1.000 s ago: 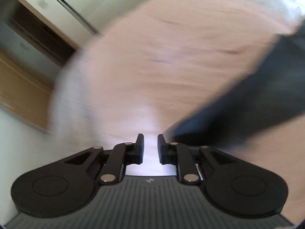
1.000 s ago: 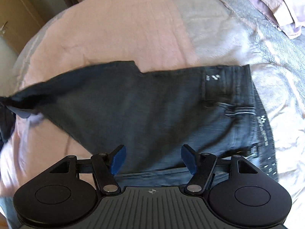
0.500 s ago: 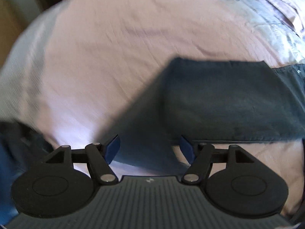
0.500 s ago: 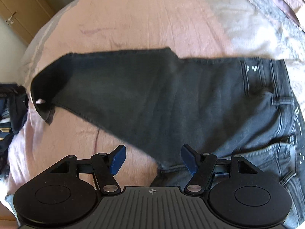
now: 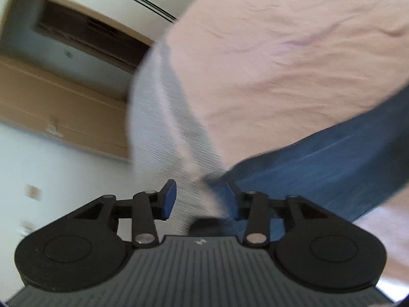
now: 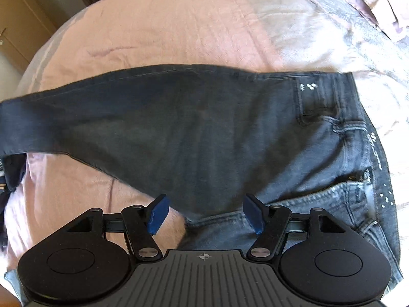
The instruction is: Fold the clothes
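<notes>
While both claws gape, one pair of jeans lies flat.

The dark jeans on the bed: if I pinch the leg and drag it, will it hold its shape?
Probably not. The dark jeans lie limp and flat, so the leg would likely sag and drape from a pinch. The denim looks thick, probably heavy. On the wrinkled pink cover it may drag the bedding rather than slide.

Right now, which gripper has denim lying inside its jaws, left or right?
The left gripper: the jeans leg end lies inside its jaws, which have just been closing, by the right-hand pad. The right gripper hangs open above the crotch, gripping nothing.
</notes>
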Motion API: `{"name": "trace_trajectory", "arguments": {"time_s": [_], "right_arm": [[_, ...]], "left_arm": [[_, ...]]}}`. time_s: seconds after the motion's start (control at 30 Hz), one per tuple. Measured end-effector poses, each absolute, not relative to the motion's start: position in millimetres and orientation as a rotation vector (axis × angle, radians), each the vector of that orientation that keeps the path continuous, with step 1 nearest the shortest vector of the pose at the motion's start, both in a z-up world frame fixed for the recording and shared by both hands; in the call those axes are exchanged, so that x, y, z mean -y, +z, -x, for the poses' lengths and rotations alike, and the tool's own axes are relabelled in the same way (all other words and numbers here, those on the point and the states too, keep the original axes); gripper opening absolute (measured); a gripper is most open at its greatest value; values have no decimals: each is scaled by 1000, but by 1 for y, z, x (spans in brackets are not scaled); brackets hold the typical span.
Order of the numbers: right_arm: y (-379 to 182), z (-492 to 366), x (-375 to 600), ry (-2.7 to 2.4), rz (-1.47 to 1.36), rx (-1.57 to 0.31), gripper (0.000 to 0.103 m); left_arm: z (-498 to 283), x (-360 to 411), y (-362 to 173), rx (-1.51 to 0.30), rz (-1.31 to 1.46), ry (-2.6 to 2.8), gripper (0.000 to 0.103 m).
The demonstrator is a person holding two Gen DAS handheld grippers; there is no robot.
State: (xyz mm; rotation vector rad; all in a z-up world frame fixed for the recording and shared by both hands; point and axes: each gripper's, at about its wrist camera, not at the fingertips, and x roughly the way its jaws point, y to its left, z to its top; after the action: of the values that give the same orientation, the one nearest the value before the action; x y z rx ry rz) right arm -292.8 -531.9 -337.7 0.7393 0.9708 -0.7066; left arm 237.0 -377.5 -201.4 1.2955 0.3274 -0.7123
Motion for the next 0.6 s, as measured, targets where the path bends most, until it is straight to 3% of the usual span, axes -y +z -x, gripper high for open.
{"name": "trace_trajectory", "arguments": {"time_s": [0.2, 0.4, 0.5, 0.6], "right_arm": [[-330, 303, 517, -732, -731, -956, 68], [-325, 357, 517, -885, -786, -953, 68], [-317, 385, 537, -949, -764, -934, 68], [-316, 405, 569, -972, -735, -909, 68]], "left_arm": [[-169, 373, -240, -373, -1261, -948, 51], [-67, 366, -284, -527, -1222, -1308, 51], [-7, 368, -292, -496, -1225, -1520, 54], [56, 363, -301, -385, -1284, -1681, 65]]}}
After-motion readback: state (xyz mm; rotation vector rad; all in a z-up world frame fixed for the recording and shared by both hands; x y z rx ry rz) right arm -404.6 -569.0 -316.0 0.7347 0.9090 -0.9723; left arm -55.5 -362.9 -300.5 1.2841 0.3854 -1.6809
